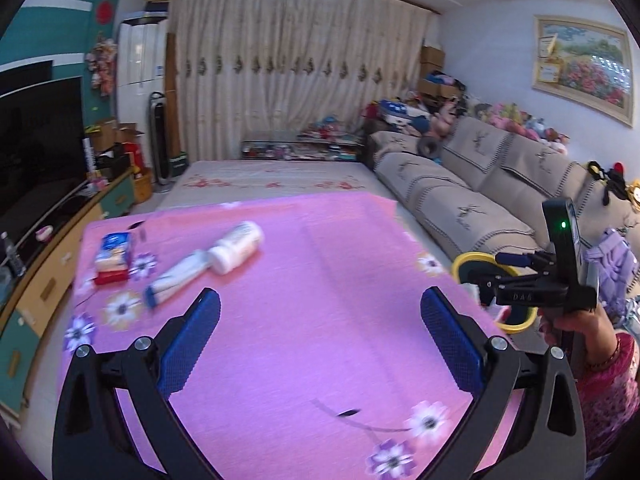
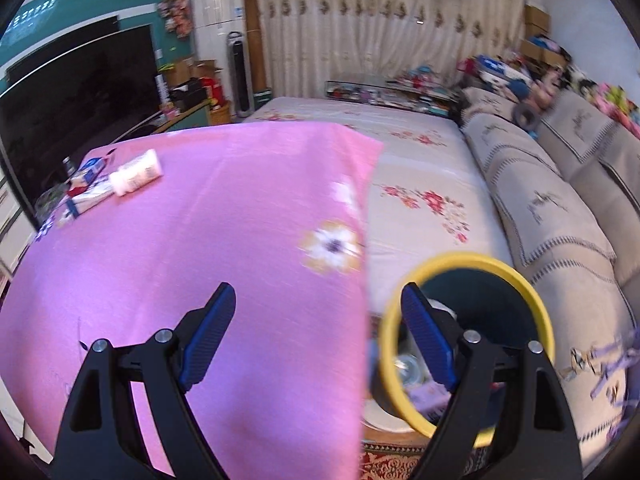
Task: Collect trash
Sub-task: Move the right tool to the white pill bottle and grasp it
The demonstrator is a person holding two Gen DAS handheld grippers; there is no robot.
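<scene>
Pink cloth with printed flowers covers the table, and the trash sits bunched at its far left corner: a white bottle on its side, a tube touching its cap, a small carton beside them. Both claws stand apart and empty, the left gripper facing that cluster, probably for the next pick. The right gripper hovers by the yellow-rimmed bin off the table's right edge, beside a grey sofa; curtains hang behind.
</scene>
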